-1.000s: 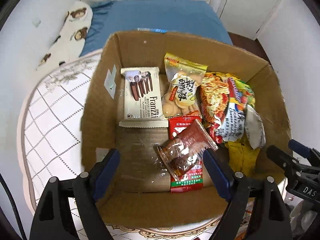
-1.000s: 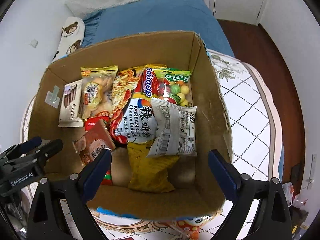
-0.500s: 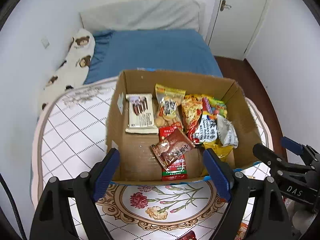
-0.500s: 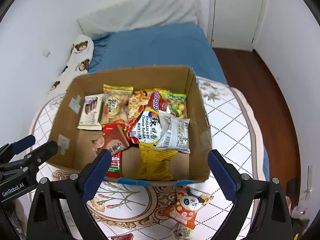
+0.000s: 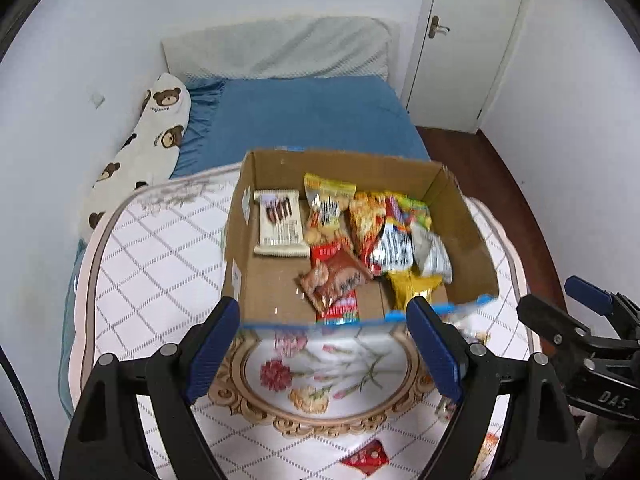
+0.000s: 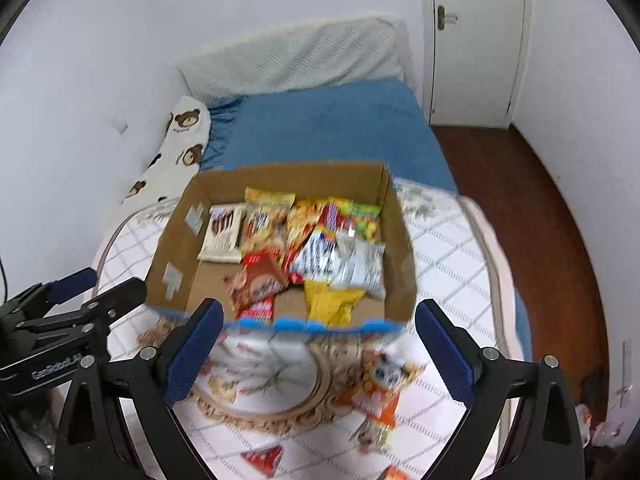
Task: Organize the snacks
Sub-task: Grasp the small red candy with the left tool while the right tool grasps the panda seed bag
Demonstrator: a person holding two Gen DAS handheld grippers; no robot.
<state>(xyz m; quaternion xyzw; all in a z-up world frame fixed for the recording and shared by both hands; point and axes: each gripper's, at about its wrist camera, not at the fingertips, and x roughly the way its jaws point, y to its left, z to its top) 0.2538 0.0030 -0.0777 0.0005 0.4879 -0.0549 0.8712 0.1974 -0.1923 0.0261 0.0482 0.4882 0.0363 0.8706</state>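
Both grippers, the left gripper [image 5: 325, 350] and the right gripper [image 6: 318, 350], stood wide apart with nothing between their blue pads. At twelve o'clock from each sat the cardboard box [image 5: 466, 220] on the patterned tablecloth [image 5: 160, 264], packed with snack packets [image 5: 382, 236]; an orange snack bag [image 6: 378, 394] lay outside at the box's six o'clock
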